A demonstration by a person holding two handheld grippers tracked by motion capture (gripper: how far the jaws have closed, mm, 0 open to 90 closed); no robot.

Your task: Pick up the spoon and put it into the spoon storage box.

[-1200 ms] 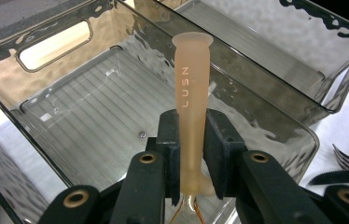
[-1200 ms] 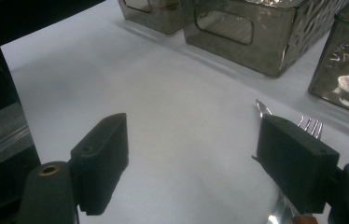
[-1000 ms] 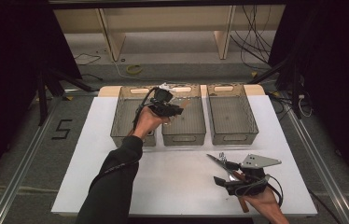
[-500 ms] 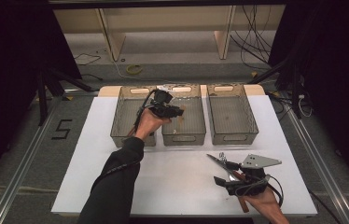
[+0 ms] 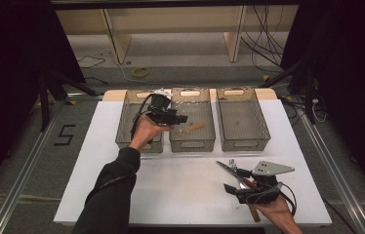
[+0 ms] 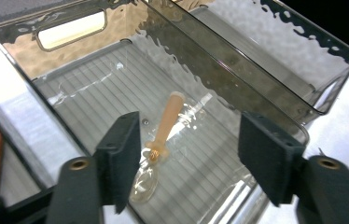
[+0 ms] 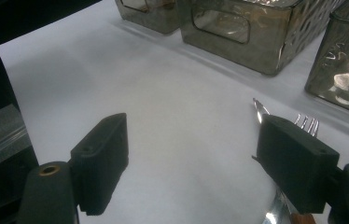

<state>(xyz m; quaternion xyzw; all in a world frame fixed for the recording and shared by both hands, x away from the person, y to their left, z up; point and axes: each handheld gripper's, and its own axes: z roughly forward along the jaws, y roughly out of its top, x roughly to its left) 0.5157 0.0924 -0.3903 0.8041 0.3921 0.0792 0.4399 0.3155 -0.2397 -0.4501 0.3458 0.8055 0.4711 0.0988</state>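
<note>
**Op A:** My left gripper (image 5: 179, 118) hangs over the middle bin (image 5: 192, 142). Its jaws have just been opening and now stand spread, nothing between the pads. In the left gripper view the spoon (image 6: 159, 142) lies flat on the bin's ribbed floor: a matte, peach-coloured rounded handle with a flared end, a small collar, then a clear glossy bowl toward me.

**Op B:** What are the bins like?

**Op A:** Smoky see-through plastic with rippled walls that throw bright glints, slot handles cut in the end walls. Three stand side by side: left bin (image 5: 132, 132), the middle one, right bin (image 5: 242, 118). In the high view the spoon's handle lies at a slant in the middle one.

**Op B:** And your right side?

**Op A:** The right gripper (image 5: 232, 187) rests low near the front edge, jaws wide apart, gripping nothing. Just beside one pad lie shiny metal cutlery (image 7: 303, 123), fork tines and a pointed blade tip, with a brown wooden handle below.

**Op B:** The surface?

**Op A:** A smooth white sheet (image 5: 171, 190) on the table. Around it grey floor, metal rails, a "5" marked at left, loose cables and pale wooden shelving behind.
</note>
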